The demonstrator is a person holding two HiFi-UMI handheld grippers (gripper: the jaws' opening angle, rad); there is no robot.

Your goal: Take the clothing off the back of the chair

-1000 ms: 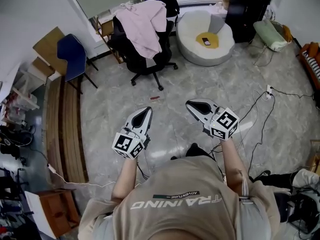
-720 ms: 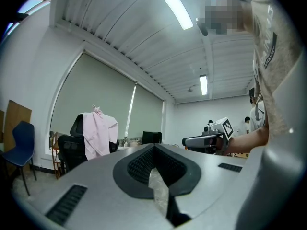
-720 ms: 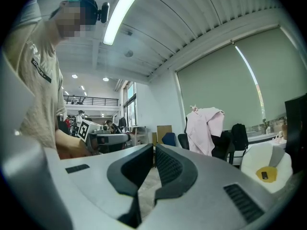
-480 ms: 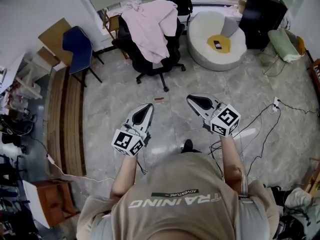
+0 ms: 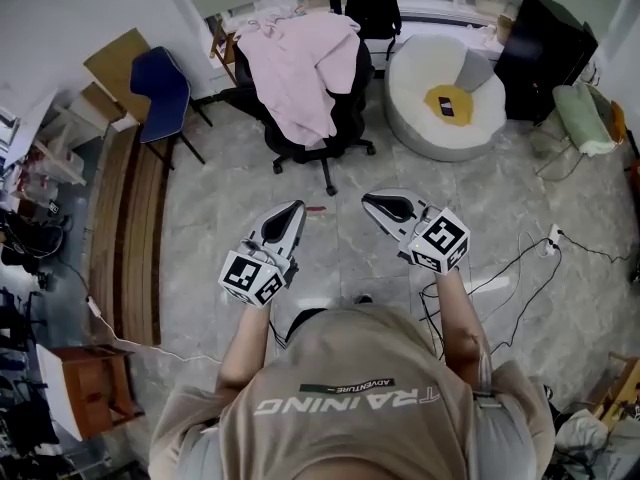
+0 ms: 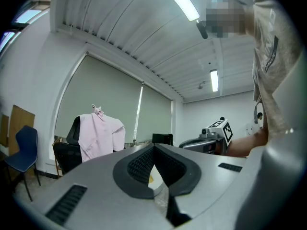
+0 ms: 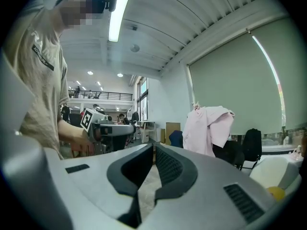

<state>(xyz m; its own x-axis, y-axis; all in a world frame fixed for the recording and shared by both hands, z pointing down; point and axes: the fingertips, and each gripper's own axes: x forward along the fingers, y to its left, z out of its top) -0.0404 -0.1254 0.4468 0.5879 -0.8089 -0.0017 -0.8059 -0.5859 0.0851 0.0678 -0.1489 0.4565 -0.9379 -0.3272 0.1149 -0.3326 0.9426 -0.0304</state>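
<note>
While the pink garment (image 5: 300, 63) hangs draped over the back of the black office chair (image 5: 345, 118), well ahead across the floor (image 5: 220, 198), nothing is gripped yet. The left gripper (image 5: 292, 209) and the right gripper (image 5: 373, 201) are held level, side by side, each with its jaws closed tip to tip and empty. For a clean lift, both are best opened before arrival, the cloth pinched high at both shoulders, then raised clear so the wheeled chair is not dragged.
</note>
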